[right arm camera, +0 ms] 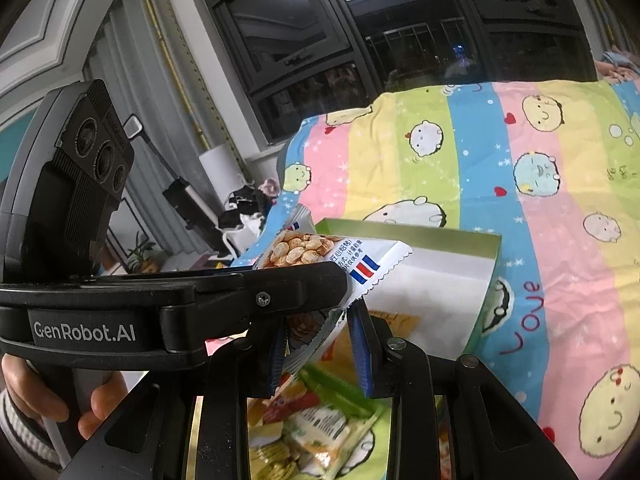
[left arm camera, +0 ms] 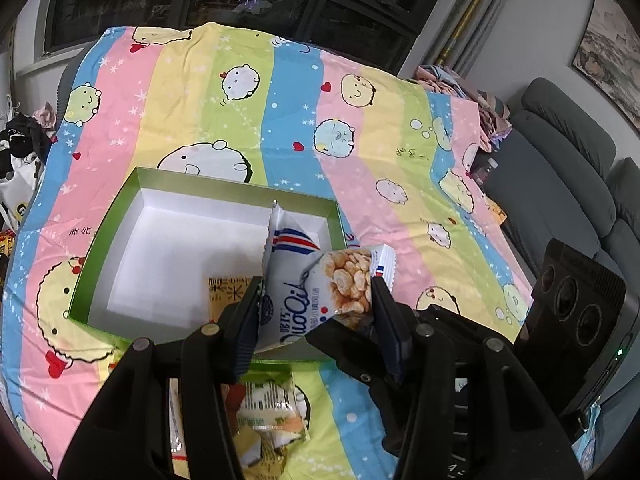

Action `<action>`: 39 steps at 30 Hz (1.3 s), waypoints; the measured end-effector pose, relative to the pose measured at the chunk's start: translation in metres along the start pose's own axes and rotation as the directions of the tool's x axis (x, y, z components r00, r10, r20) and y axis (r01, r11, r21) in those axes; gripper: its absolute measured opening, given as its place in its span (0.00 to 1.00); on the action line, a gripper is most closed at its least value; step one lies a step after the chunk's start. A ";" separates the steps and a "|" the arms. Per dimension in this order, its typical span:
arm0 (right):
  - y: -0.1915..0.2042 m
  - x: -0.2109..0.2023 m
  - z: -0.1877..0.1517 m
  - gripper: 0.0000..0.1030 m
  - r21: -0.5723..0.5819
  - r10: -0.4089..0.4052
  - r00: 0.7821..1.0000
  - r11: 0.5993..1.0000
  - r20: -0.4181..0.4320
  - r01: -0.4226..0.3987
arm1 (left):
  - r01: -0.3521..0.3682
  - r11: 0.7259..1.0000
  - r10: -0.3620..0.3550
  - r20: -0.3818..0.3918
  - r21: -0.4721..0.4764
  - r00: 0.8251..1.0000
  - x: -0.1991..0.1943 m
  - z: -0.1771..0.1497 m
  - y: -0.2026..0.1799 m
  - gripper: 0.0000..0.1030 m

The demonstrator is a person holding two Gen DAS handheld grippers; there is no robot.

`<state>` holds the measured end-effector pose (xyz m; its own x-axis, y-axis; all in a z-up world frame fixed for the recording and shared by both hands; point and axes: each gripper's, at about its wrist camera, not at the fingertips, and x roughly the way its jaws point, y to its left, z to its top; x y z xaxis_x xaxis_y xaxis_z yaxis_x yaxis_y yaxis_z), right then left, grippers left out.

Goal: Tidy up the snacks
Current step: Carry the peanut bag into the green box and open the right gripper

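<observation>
While both grippers (left arm camera: 316, 312) (right arm camera: 320, 354) pinch "QiaoQiao" packet (left arm camera: 316, 280), "GenRobot.AI" label (right arm camera: 84, 332) shows.

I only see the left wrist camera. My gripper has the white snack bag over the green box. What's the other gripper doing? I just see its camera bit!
Observer: The right gripper is shut on a white wrapper with a brown picture, right under your left gripper.
Operator: Is that my snack bag?
Observer: Can't tell. Your gripper's black finger crosses in front of the snack bag and hides any join.
Operator: Who holds my gripper?
Observer: A hand in a striped sleeve grips its handle.
</observation>
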<state>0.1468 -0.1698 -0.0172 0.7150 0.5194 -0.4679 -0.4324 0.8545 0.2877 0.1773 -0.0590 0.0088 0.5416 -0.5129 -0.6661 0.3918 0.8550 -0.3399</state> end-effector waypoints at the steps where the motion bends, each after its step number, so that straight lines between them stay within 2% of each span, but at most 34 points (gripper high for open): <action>1: -0.001 0.003 0.003 0.30 -0.002 -0.001 1.000 1.000 -0.002 0.001 | -0.002 1.000 0.002 0.004 0.000 1.000 0.002 0.002 0.002 0.50; 7: -0.008 0.021 0.009 0.30 -0.012 0.000 1.000 1.000 -0.023 0.000 | 0.000 1.000 0.000 -0.010 -0.025 1.000 0.017 0.012 0.015 0.50; 21: -0.034 0.053 -0.002 0.30 0.041 -0.043 0.992 0.998 -0.117 0.048 | 0.000 0.998 -0.008 -0.109 -0.066 0.994 0.067 0.010 0.036 0.50; 32: -0.038 0.065 -0.007 0.30 0.061 -0.065 0.981 0.995 -0.181 0.077 | 0.001 0.995 -0.017 -0.155 -0.100 0.988 0.081 0.006 0.046 0.50; 38: -0.035 0.066 -0.007 0.30 0.035 -0.094 0.976 0.994 -0.194 0.103 | -0.021 0.993 0.003 -0.160 -0.113 0.987 0.084 0.005 0.048 0.54; 39: -0.035 0.066 -0.007 0.32 0.036 -0.098 0.976 0.994 -0.194 0.106 | -0.036 0.993 0.018 -0.160 -0.113 0.987 0.084 0.005 0.050 0.58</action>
<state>0.2053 -0.1658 -0.0646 0.6338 0.4243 -0.6467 -0.3339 0.9043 0.2660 0.2459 -0.0601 -0.0605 0.4226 -0.4788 -0.7695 0.2855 0.8762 -0.3883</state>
